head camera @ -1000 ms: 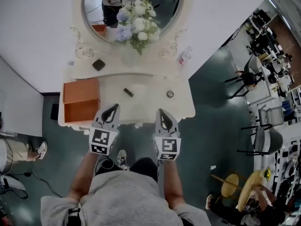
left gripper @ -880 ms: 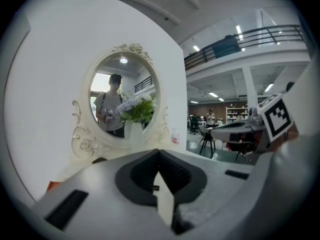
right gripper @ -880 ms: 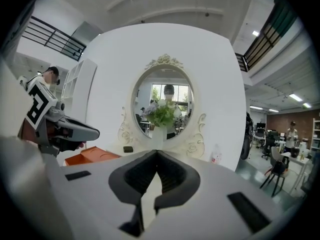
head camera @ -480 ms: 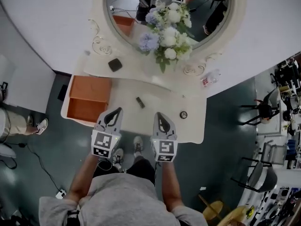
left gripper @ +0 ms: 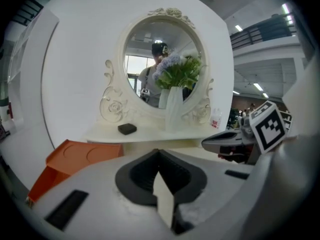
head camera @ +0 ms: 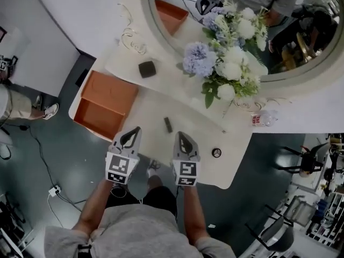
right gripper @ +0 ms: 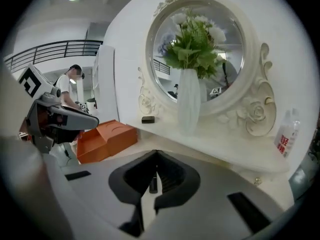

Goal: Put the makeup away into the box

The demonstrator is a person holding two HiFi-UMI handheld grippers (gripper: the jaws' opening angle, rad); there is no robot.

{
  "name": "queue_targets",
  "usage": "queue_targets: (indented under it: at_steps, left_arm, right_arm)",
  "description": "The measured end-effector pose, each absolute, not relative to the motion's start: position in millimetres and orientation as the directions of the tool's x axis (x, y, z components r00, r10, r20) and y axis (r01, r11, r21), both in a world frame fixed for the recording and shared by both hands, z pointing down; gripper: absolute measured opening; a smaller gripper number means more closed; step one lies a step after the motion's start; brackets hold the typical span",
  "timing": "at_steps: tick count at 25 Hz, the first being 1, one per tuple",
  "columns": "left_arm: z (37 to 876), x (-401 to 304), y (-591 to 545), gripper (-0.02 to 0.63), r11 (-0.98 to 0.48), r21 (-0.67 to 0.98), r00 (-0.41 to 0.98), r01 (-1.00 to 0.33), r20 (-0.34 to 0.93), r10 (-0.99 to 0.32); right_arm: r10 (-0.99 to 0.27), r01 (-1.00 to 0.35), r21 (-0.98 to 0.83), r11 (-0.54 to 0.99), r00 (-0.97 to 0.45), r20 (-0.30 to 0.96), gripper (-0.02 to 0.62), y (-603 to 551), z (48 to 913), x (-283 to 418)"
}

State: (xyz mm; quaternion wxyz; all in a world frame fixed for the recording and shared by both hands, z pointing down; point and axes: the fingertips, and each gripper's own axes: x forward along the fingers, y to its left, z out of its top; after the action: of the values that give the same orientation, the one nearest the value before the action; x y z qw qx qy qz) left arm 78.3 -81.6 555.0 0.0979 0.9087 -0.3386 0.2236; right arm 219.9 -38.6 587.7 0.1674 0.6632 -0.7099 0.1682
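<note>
A cream dressing table carries an open orange box at its left end. A short black makeup stick lies in the middle of the top, and a small round compact sits nearer the right front. A black square compact rests on the raised shelf below the mirror. My left gripper is shut and empty over the front edge, just right of the box. My right gripper is also shut and empty, a little short of the stick, which shows beyond its jaws.
A white vase of flowers stands on the shelf before the oval mirror. A small bottle is at the shelf's right end. A person's shoe and cables are on the floor left of the table.
Both grippers have come forward and down from in front of the table to over its front edge. The table now looks nearer and turned in the head view. The jaws stayed shut.
</note>
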Motion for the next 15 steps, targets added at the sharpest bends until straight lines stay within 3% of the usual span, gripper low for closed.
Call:
queue_targets:
  at_steps: [5,6,8,10,15]
  left_arm:
    - [577,77,-84,0.002,-0.702,0.041,0.621,-0.711,0.504,-0.600]
    - [580,76,-84,0.002,-0.690,0.041,0.610,-0.723,0.508,-0.609]
    - [586,72,-84,0.002,-0.666,0.044,0.588,-0.744,0.516,-0.623]
    - [592,68,-85,0.002,-0.647,0.046,0.570,-0.761,0.524,-0.633]
    - [604,59,-82,0.002,-0.598,0.054,0.526,-0.799,0.545,-0.654]
  right_arm:
    - [-0.832,-0.985,-0.069,0.159,-0.171,0.528,0.017,-57,620,212]
    - [-0.816,-0.980,-0.083,0.179,-0.195,0.545,0.033,-59,628,210]
    - [-0.784,-0.971,-0.102,0.215,-0.234,0.575,0.138,-64,647,208]
    - [-0.755,-0.966,-0.103,0.238,-0.251,0.605,0.164,-68,666,206]
    - [-0.687,-0.959,-0.096,0.266,-0.258,0.679,0.167,-72,698,207]
